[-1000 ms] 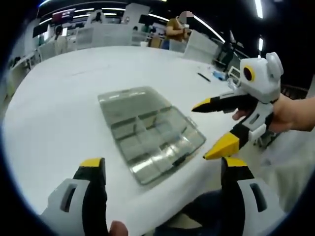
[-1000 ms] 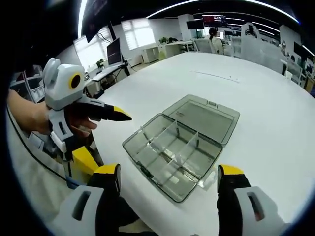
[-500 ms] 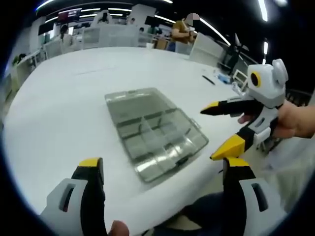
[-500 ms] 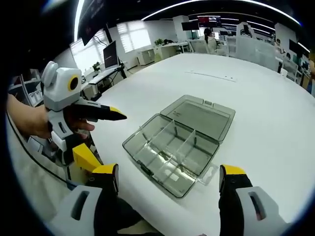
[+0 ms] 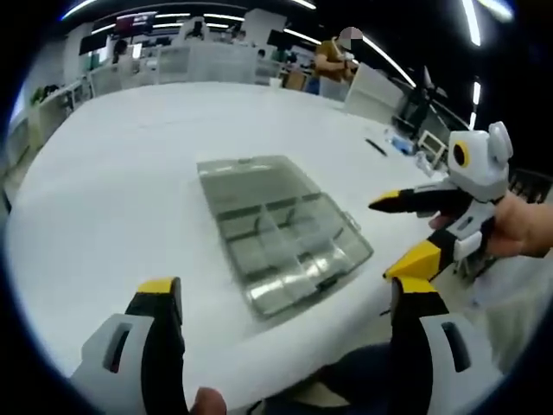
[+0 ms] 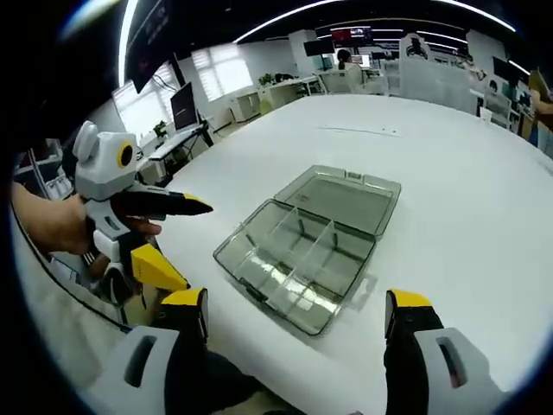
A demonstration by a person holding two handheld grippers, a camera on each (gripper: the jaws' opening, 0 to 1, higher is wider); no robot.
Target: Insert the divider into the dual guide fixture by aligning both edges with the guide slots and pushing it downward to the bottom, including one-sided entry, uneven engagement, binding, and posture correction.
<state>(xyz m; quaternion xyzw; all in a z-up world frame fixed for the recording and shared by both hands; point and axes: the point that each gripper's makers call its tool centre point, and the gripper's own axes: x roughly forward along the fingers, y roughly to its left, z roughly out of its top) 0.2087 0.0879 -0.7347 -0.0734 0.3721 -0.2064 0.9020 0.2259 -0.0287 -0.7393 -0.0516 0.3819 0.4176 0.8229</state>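
A clear grey plastic box [image 5: 285, 251] [image 6: 294, 259] lies on the white table with its lid [image 5: 244, 177] [image 6: 347, 194] folded open flat behind it. Thin clear dividers [image 6: 304, 245] stand inside and split the tray into several compartments. My left gripper [image 5: 285, 298] hovers open in front of the box's near edge, with nothing between its jaws; it also appears at the left of the right gripper view [image 6: 197, 246]. My right gripper [image 6: 294, 307] is open and empty too, near the table's edge, and appears at the right of the left gripper view [image 5: 386, 239].
The round white table [image 5: 112, 190] [image 6: 467, 181] stretches far behind the box. A dark pen [image 5: 374, 147] lies near its far right rim. Office desks, monitors and a person [image 5: 334, 59] stand in the background. The table's near edge runs just under both grippers.
Both views have backed off a little, so the box looks smaller. The grippers stand slightly farther apart. All jaws stay open and the box has not moved.
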